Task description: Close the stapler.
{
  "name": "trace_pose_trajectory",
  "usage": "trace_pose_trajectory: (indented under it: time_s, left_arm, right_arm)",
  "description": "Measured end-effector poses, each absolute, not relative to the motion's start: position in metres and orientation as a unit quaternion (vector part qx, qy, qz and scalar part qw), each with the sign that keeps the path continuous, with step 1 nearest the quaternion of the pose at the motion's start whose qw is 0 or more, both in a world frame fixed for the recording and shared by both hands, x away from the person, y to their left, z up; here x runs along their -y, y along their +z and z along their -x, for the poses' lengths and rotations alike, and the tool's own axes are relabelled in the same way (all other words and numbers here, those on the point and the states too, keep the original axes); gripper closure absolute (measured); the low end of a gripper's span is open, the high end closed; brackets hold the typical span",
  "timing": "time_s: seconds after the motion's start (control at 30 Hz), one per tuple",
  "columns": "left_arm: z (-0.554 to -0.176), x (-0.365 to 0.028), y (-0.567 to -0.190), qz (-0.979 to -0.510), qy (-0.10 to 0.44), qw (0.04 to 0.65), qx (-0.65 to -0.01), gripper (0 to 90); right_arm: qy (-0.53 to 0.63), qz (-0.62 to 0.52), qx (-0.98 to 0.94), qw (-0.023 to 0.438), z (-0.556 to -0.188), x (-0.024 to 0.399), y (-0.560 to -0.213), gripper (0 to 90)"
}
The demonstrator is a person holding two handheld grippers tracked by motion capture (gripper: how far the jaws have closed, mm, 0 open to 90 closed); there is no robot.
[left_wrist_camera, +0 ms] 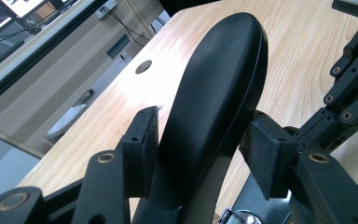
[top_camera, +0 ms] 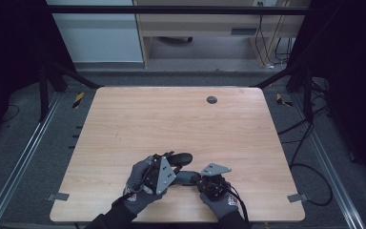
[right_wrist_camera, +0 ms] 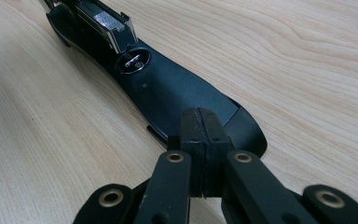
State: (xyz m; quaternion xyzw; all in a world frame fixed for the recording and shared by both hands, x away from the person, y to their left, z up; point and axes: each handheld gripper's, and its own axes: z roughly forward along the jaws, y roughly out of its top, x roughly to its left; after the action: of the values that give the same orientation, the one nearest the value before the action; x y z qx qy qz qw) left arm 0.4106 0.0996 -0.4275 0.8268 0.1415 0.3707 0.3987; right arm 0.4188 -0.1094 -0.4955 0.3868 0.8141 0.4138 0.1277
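A black stapler (top_camera: 185, 167) lies near the table's front edge, its top arm (left_wrist_camera: 214, 93) raised off its base (right_wrist_camera: 177, 93). My left gripper (left_wrist_camera: 200, 140) has a pad against each side of that top arm; in the high view the left gripper (top_camera: 174, 164) sits at the stapler's left. The metal anvil (right_wrist_camera: 134, 62) and the staple magazine (right_wrist_camera: 107, 23) show on the opened stapler. My right gripper (right_wrist_camera: 200, 119) is shut, pads together, its tips on the near end of the base. In the high view the right gripper (top_camera: 201, 181) is at the stapler's right.
The wooden table (top_camera: 171, 119) has a round cable hole (top_camera: 212, 99) at the back. Metal rails and cables run on the floor at both sides. The right gripper's black linkage (left_wrist_camera: 349, 93) stands close beside the left gripper.
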Motion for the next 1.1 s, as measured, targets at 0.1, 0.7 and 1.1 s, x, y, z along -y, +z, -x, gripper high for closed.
trace_pose_trajectory:
  time_s: [0.1, 0.7, 1.1]
  left_arm:
    - [-0.411, -0.098, -0.429, -0.829, 0.371, 0.396, -0.137, 47.2]
    - [-0.410, -0.088, -0.441, -0.841, 0.377, 0.372, -0.112, 46.3]
    - [-0.410, -0.082, -0.448, -0.848, 0.376, 0.360, -0.100, 45.5]
  right_arm:
    - [0.414, -0.388, -0.814, 0.128, -0.419, 0.109, -0.495, 90.0]
    - [0.420, -0.383, -0.813, 0.125, -0.419, 0.111, -0.497, 90.0]
    - [0.417, -0.387, -0.813, 0.126, -0.419, 0.114, -0.496, 90.0]
